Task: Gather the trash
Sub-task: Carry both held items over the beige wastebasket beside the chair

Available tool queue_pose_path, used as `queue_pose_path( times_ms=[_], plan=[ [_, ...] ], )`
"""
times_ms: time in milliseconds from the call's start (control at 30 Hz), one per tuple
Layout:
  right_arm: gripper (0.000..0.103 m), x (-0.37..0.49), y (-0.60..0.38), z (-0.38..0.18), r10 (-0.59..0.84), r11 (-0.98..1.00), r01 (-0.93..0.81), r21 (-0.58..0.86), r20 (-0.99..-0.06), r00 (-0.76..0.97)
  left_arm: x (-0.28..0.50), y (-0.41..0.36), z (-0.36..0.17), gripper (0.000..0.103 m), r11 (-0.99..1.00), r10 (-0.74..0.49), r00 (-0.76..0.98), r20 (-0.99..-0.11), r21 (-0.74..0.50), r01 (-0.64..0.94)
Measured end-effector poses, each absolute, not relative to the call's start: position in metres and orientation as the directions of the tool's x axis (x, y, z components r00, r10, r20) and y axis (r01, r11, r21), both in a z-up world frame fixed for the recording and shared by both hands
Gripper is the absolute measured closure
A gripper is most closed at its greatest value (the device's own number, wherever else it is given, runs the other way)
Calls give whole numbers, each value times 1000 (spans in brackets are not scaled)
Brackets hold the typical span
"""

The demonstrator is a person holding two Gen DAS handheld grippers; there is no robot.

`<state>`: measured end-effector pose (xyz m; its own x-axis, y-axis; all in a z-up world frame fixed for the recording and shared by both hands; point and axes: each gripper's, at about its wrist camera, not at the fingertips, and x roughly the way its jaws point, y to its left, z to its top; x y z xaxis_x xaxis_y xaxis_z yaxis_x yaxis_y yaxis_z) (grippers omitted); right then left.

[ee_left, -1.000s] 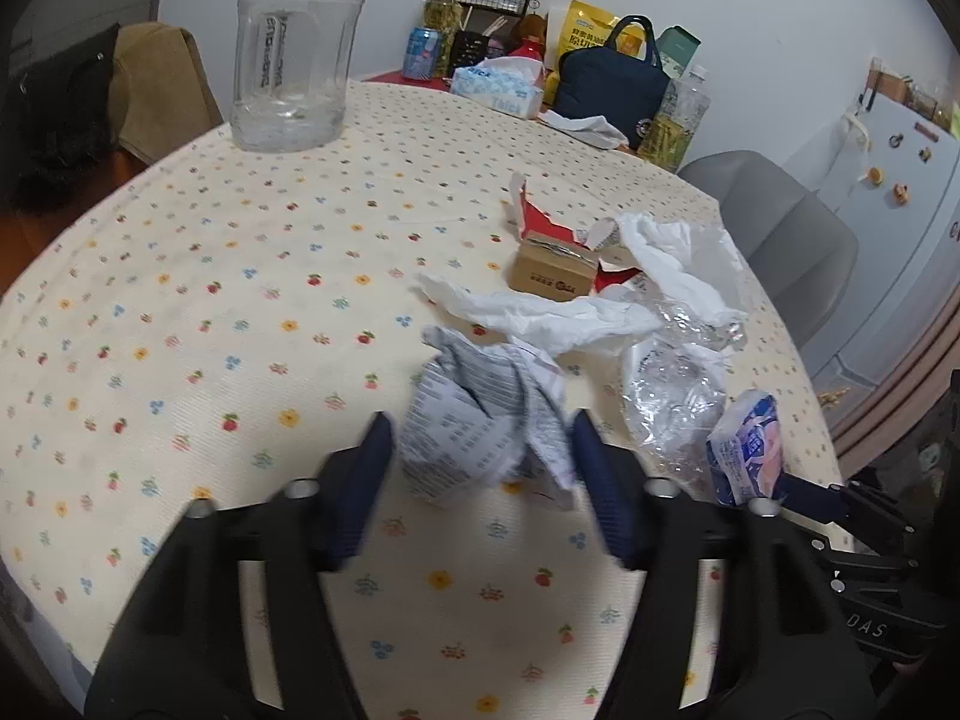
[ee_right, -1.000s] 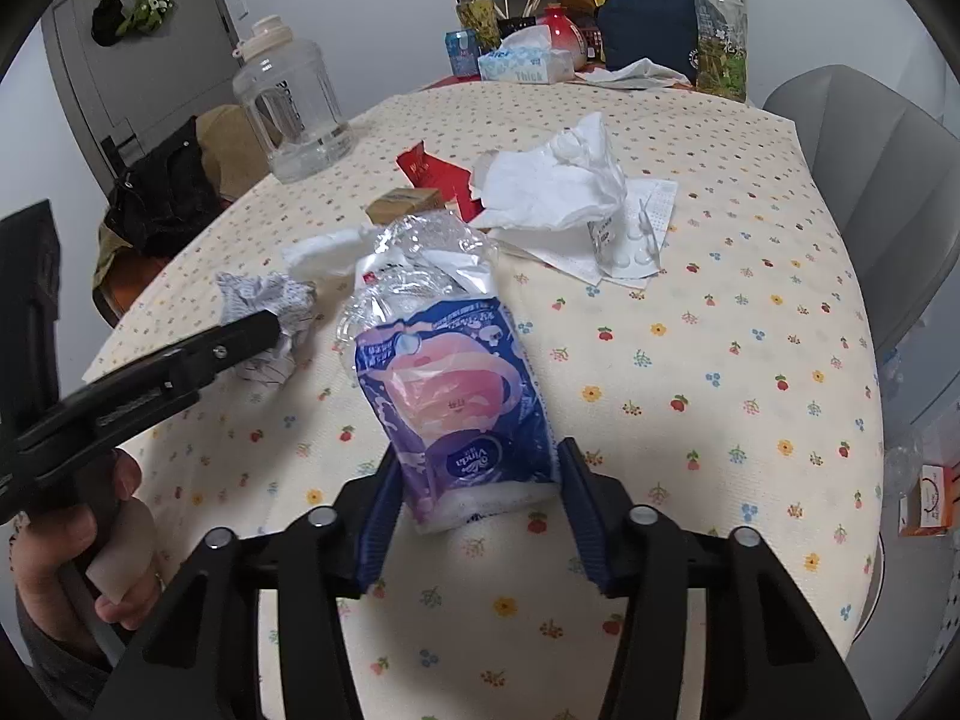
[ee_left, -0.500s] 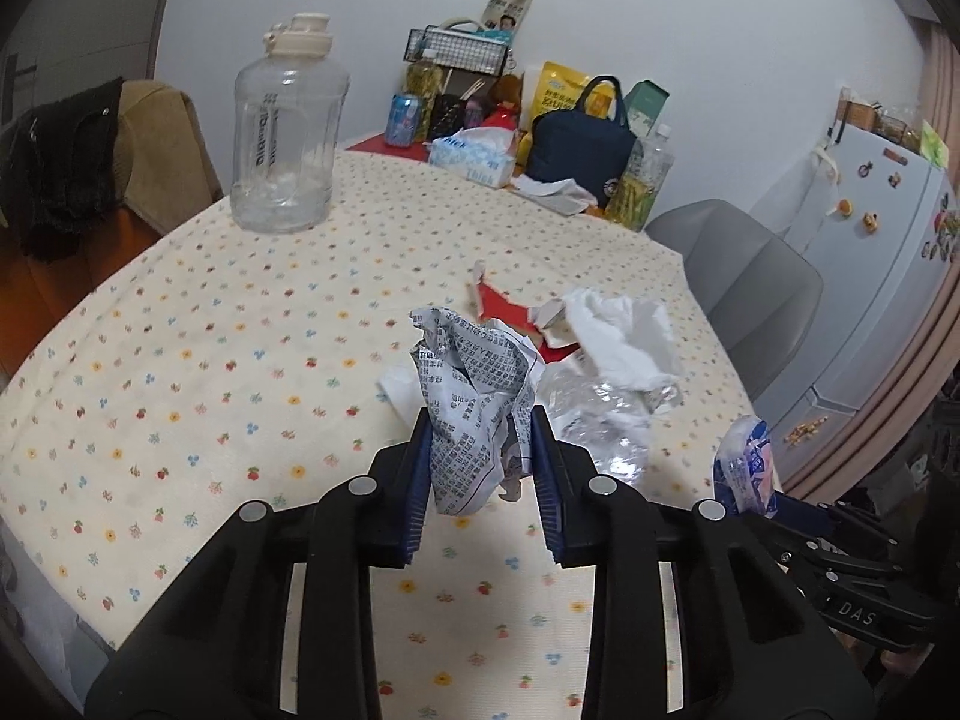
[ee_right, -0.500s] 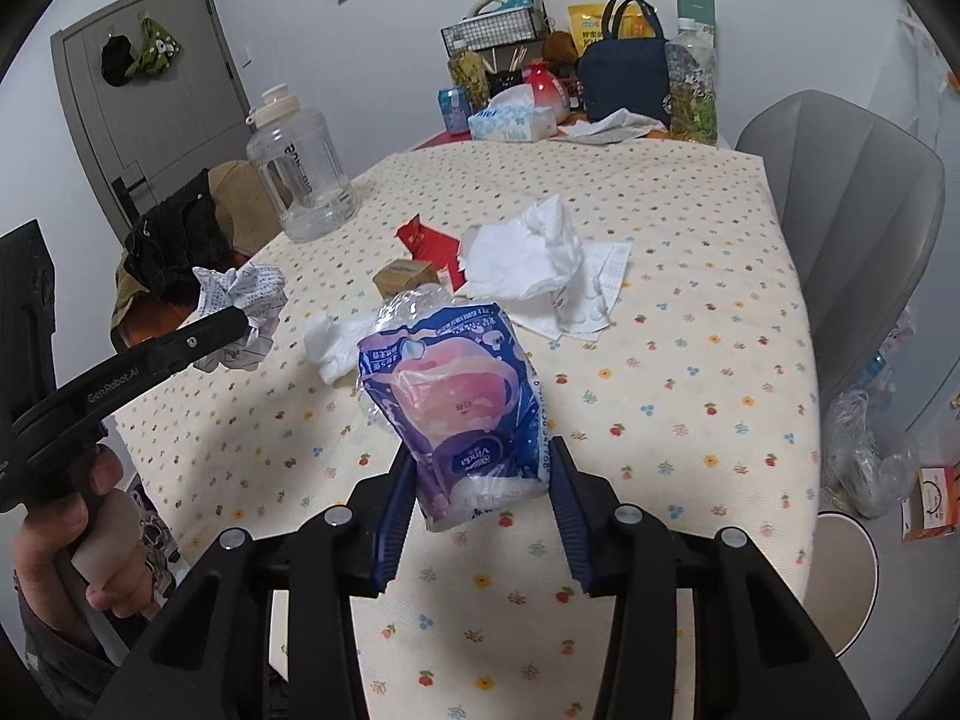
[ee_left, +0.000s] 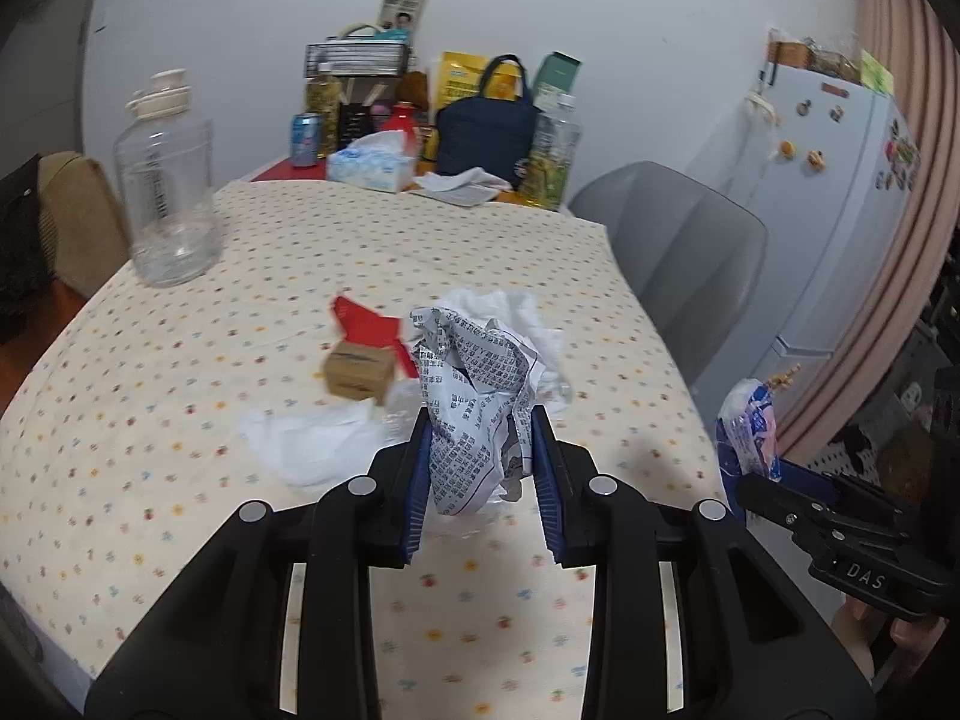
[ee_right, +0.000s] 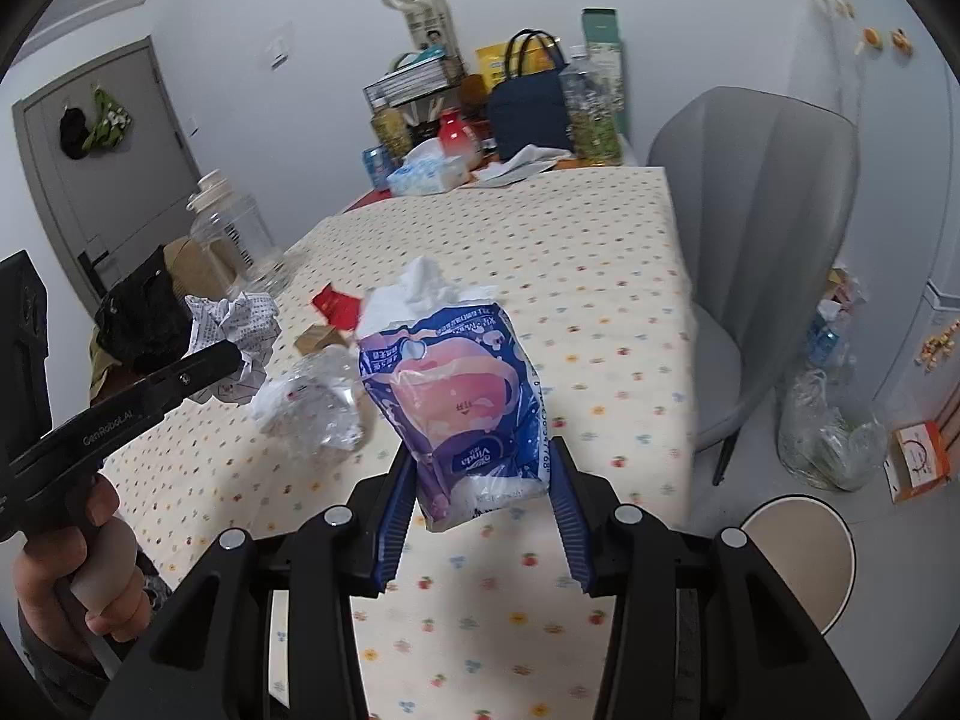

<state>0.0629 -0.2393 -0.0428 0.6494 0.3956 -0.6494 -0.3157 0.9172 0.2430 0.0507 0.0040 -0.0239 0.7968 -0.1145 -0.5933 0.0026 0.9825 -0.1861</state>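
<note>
L hand-held gripper [ee_left: 480,468]: I've got it pinching the crumpled printed paper [ee_left: 480,396]; jaws just closed in on it, wad betw pads, lifted clear of the surface [ee_left: 180,420].
R hand-held gripper [ee_right: 483,501]: pinching the blue-pink tissue pack [ee_right: 462,396] at its lower end, also off the surface.
Pack axis: upright, long axis along fingers, torn top pointing away, tilted a bit left.
Paper axis: none really, a lump standing above the pads.
Next drop spot: clear bag [ee_right: 831,432] on the floor by the grey chair [ee_right: 762,228], to R of R gripper; R hand nearer, I judge.
Left on surface: white tissue [ee_left: 312,438], small box [ee_left: 360,369].

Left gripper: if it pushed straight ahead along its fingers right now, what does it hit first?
Apart from the crumpled printed paper the left gripper already clamps, probably the clear plastic wrap and white tissue on the table just beyond its fingertips. Depth is unclear in the fisheye.
</note>
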Motion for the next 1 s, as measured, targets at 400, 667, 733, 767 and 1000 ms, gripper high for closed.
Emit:
queue_pose_path(
  times_ms=[400, 667, 733, 767, 1000],
  plan=[
    [60, 64, -323, -45, 314, 944, -162, 288, -626, 714, 83, -74, -15, 72, 977, -212, 775, -596, -159, 144],
    [59, 67, -380, -66, 270, 941, -60, 334, -631, 727, 109, -127, -29, 72, 968, -249, 729, -638, -141, 207],
    [59, 70, -394, -73, 256, 939, -30, 342, -640, 724, 115, -139, -33, 72, 965, -258, 720, -644, -141, 219],
    [59, 70, -399, -76, 252, 938, -21, 345, -642, 724, 118, -147, -35, 72, 963, -264, 714, -649, -140, 229],
    [59, 74, -445, -103, 212, 923, 77, 376, -668, 713, 137, -190, -52, 72, 951, -294, 670, -682, -137, 278]
  ],
)
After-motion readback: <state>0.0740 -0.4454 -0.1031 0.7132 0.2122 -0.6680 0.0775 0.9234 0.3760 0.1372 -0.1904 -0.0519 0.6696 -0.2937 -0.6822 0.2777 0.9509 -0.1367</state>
